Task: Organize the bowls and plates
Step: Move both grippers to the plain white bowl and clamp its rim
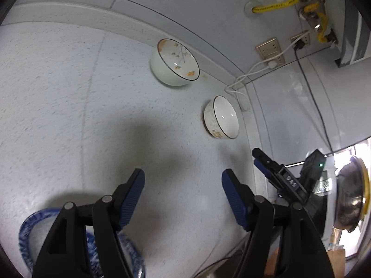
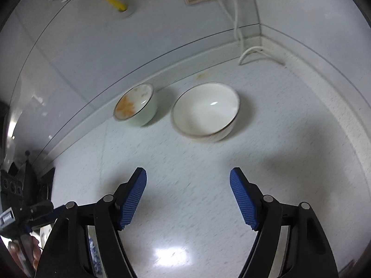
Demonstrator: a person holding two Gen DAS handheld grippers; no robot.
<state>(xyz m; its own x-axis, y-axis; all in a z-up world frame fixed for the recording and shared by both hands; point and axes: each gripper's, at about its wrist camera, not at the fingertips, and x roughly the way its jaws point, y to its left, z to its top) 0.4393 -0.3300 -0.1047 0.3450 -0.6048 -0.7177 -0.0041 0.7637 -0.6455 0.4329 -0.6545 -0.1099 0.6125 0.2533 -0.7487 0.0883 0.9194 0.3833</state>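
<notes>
Two bowls stand on the white speckled counter (image 1: 69, 115) near the back wall. A pale green bowl with orange leaf prints (image 1: 174, 62) is on the left; it also shows in the right wrist view (image 2: 135, 105). A white bowl with a dark rim (image 1: 222, 117) is to its right, larger in the right wrist view (image 2: 205, 111). A blue-patterned plate (image 1: 34, 234) lies under my left gripper (image 1: 183, 180), which is open and empty. My right gripper (image 2: 188, 178) is open and empty, short of the white bowl. The right gripper also shows in the left wrist view (image 1: 262, 159).
A wall corner with sockets (image 1: 270, 51), white cables (image 2: 236, 23) and yellow gas hoses (image 1: 273, 5) stands behind the bowls. A metal pot (image 1: 350, 194) sits at the right in the left wrist view. A stove with knobs (image 2: 14, 185) is at the left edge.
</notes>
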